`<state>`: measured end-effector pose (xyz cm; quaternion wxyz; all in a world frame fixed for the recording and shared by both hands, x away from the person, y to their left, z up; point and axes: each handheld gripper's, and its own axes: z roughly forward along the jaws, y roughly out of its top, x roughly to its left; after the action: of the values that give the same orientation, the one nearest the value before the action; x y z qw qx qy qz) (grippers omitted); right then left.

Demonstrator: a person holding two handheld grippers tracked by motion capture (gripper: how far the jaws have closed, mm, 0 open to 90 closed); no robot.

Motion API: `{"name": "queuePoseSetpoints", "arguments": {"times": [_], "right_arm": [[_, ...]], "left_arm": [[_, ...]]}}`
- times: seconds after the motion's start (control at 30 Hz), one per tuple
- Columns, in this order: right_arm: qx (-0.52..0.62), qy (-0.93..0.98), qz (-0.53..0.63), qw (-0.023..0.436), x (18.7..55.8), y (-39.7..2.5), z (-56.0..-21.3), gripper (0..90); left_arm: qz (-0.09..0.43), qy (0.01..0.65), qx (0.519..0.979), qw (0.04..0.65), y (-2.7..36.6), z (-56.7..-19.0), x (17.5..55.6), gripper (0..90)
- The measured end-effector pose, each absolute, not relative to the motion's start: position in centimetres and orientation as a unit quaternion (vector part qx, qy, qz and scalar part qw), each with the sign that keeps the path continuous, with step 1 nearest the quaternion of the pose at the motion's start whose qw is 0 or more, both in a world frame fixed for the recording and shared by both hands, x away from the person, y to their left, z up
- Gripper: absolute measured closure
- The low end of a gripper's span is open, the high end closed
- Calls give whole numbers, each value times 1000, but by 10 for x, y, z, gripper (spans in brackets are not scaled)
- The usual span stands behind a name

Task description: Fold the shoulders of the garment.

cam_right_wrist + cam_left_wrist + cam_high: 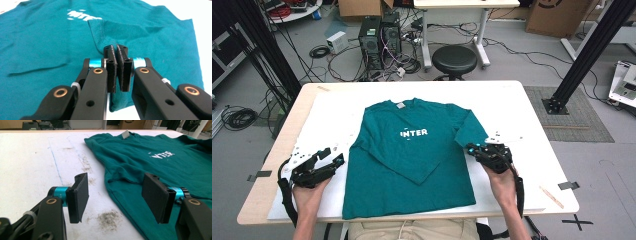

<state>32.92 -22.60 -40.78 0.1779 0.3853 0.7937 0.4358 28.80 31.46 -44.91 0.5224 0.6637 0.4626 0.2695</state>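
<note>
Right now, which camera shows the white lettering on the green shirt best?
The high view: the white lettering reads INTER, upright and whole, on the teal long-sleeved shirt. The left gripper view shows it far off and slanted; the right gripper view catches it blurred at the top.

We see a pale wooden counter (pixel 272 185) topped by a scuffed white board (pixel 332 120), and flat on that board a teal long-sleeved cotton shirt (pixel 407 170) with white lettering, collar toward the far edge.

Matt teal cloth shirt (pixel 412 150), smudged white table sheet (pixel 332 115), matt black plastic fingers (pixel 80 197)
</note>
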Motion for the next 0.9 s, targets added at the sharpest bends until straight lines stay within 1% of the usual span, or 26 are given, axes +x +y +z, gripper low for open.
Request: {"name": "queuePoseSetpoints", "arguments": {"times": [0.17,0.23,0.33,0.5,0.6,0.73,0.9], "right_arm": [[371,807,428,165,328,-194,-412,878],[366,812,424,166,328,-184,-412,878],[354,820,422,155,328,-163,-409,878],[335,832,416,149,328,-144,-409,878],[328,839,411,137,326,-130,-410,878],[306,850,405,141,323,-113,-408,876],[292,855,408,130,322,-92,-408,876]], "left_arm": [[269,461,666,522,315,-449,288,383],[268,457,667,524,315,-449,288,400],[268,455,670,521,314,-449,288,410],[267,461,665,524,314,-449,288,409],[267,461,666,522,314,-449,289,403],[269,461,669,517,314,-449,289,395],[272,469,670,507,312,-449,290,376]]}}
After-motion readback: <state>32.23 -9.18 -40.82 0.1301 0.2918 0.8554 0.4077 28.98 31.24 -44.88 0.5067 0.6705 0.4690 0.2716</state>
